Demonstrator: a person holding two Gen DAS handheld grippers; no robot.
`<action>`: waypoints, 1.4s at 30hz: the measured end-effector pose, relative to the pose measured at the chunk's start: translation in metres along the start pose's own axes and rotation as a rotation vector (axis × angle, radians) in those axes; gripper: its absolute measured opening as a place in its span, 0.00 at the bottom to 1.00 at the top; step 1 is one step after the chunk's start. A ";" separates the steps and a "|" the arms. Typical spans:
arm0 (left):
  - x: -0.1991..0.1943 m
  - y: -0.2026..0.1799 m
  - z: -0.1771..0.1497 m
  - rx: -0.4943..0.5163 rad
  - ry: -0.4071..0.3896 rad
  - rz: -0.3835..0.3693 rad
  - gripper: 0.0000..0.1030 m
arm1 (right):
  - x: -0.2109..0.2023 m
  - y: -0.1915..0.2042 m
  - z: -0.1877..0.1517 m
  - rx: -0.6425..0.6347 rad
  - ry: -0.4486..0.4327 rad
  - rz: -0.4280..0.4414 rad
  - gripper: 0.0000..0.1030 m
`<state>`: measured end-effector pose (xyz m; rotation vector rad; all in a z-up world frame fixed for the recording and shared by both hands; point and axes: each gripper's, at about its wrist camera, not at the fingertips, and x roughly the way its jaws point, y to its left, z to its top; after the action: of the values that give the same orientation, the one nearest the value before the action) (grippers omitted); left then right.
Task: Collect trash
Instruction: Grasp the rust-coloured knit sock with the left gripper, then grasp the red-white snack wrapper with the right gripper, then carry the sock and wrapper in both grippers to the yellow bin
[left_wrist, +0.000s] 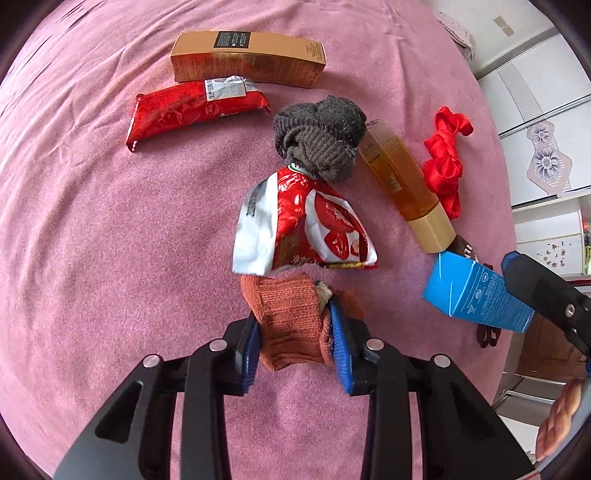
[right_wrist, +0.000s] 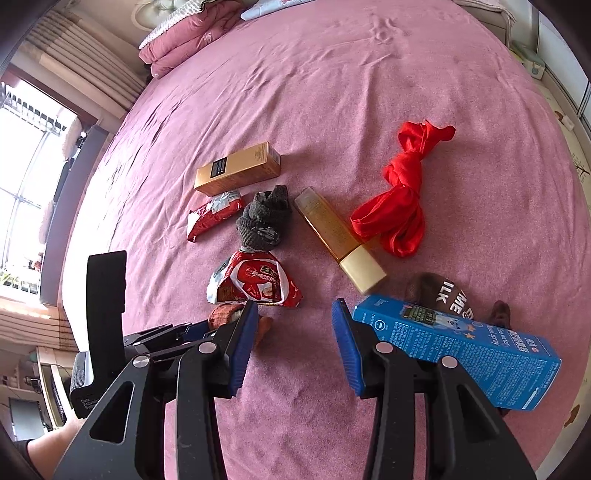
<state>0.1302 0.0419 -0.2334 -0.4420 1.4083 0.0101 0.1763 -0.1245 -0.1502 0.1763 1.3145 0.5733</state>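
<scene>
A ribbed, rust-orange knitted sock (left_wrist: 295, 317) sits bunched at the lower middle of the left view, pinched between the blue ridged pads of the left tongs (left_wrist: 297, 345), which press into its sides. Just above it lies a crinkled red-and-white foil snack bag (left_wrist: 301, 225), then a balled grey wool sock (left_wrist: 319, 138). Upper left holds a glossy red wrapper (left_wrist: 192, 109) and a long tan cardboard box (left_wrist: 247, 59). An amber plastic bottle (left_wrist: 400, 181) with a cream cap slants to the right, beside a knotted red satin cloth (left_wrist: 445, 160).

The right tongs (right_wrist: 291, 350) stand at a middling gap with nothing between the pads; a blue printed carton (right_wrist: 476, 354) lies against the outside of the right-hand finger, over a dark brown garment (right_wrist: 441, 291).

Everything rests on a soft pink velvety bed cover (right_wrist: 332, 92); a bright window (right_wrist: 26, 177) fills the left edge.
</scene>
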 end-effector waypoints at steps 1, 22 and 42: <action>-0.004 0.003 -0.003 -0.009 -0.001 -0.012 0.33 | 0.003 0.002 0.000 -0.003 0.006 0.007 0.41; -0.037 0.073 -0.005 -0.121 -0.044 0.014 0.33 | 0.111 0.059 0.021 -0.110 0.137 -0.096 0.65; -0.079 0.035 -0.026 0.028 -0.073 0.043 0.33 | 0.015 0.048 -0.027 -0.044 0.068 0.024 0.20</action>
<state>0.0819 0.0862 -0.1714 -0.3844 1.3440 0.0409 0.1383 -0.0816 -0.1498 0.1374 1.3654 0.6331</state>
